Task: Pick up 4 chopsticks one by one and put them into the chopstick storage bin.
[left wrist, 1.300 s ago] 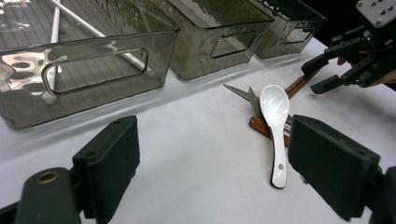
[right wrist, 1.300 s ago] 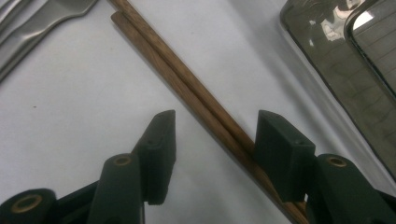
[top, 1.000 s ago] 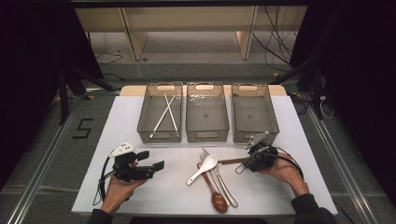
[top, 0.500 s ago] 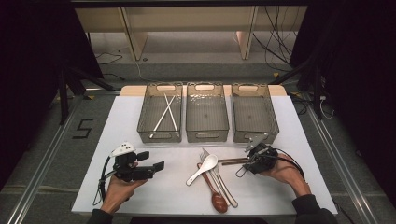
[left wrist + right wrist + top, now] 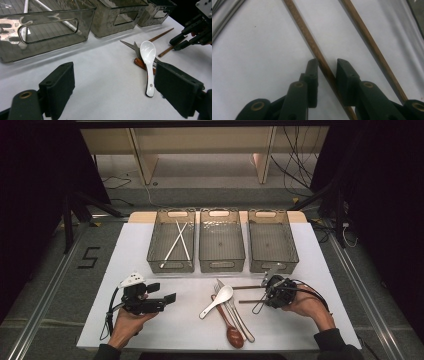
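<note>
Now your right gripper (image 5: 327, 65) has been closing around one brown chopstick (image 5: 317, 51) near the worktop's right edge, not yet pinching, to lift it.

Three clear smoky plastic bins stand in a row at the far side of the table: left bin (image 5: 171, 242), middle bin (image 5: 221, 241), right bin (image 5: 272, 241). Two white chopsticks (image 5: 178, 241) lie crossed in the left one. Near them on the white mat lie two brown wooden chopsticks (image 5: 248, 287), one white ceramic spoon (image 5: 218, 300), one brown wooden spoon (image 5: 232, 332), one metal fork (image 5: 231, 309) and one metal knife (image 5: 239, 316). Two handheld grippers: left gripper (image 5: 167, 301), right gripper (image 5: 261, 296)
</note>
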`<act>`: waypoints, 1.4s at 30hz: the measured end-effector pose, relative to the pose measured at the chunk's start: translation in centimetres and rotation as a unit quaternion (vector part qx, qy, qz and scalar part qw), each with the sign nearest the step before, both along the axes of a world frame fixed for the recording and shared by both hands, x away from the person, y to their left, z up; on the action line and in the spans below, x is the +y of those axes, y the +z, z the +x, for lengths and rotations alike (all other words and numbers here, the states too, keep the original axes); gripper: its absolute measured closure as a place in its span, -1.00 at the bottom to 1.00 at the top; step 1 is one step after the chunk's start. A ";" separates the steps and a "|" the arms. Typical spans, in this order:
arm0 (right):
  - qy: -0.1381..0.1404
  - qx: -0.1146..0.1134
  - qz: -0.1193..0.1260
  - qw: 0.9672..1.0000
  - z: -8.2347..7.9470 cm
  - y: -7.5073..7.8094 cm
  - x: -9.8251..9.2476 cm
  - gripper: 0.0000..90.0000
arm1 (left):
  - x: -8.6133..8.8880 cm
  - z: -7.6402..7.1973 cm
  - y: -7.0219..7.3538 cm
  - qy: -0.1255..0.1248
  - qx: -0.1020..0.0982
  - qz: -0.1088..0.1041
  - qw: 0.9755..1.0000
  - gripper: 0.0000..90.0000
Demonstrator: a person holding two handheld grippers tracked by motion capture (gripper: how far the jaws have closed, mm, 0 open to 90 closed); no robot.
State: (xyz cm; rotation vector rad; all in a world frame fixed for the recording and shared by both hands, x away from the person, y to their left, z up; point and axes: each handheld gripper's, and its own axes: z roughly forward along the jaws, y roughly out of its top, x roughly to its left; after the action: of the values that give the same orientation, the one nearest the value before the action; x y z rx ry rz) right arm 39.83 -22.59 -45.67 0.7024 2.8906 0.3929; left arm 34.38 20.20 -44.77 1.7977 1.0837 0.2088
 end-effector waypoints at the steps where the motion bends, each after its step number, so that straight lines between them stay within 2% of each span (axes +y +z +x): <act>1: 0.000 0.003 0.000 1.000 0.0 0.0 0.0 0.63 | 0.0 0.0 0.0 0.000 0.000 0.000 1.000 -0.63; 4: 0.002 0.018 0.000 1.000 -0.2 0.1 -0.1 0.68 | 0.0 0.0 0.0 0.000 0.000 0.001 1.000 -0.63; 7: 0.019 0.027 -0.006 0.999 -0.5 0.2 0.0 0.74 | 0.0 0.0 0.0 0.003 0.000 -0.002 1.000 -0.63; 11: 0.040 0.026 -0.022 0.999 -0.9 0.2 0.4 0.78 | 0.0 0.0 0.0 0.002 -0.001 -0.001 1.000 -0.63; 13: 0.045 0.033 -0.031 0.998 -1.1 0.3 0.6 0.81 | 0.0 0.0 0.0 0.001 0.000 0.001 1.000 -0.63; 17: 0.055 0.034 -0.036 0.997 -1.2 0.3 0.7 0.83 | 0.0 0.0 0.0 0.001 0.000 0.001 1.000 -0.63; 29: 0.052 0.037 -0.047 0.997 -1.3 0.3 0.7 0.81 | 0.0 0.0 0.0 0.001 0.001 0.002 1.000 -0.63; 33: 0.068 0.032 -0.057 0.996 -1.5 0.3 1.0 0.89 | 0.0 0.0 0.0 0.001 0.001 0.002 1.000 -0.63; 36: 0.066 0.031 -0.059 0.996 -1.6 0.3 1.1 0.90 | 0.0 0.0 0.0 0.001 0.001 0.003 1.000 -0.63; 42: 0.057 0.018 -0.036 0.998 -1.6 1.1 1.1 0.90 | 0.0 0.0 0.0 0.004 0.001 0.001 1.000 -0.63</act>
State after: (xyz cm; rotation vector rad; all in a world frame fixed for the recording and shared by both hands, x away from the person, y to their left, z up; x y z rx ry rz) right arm 38.22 -21.53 -44.54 0.5406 2.9716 0.2904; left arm 34.41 20.21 -44.77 1.7952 1.0922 0.2133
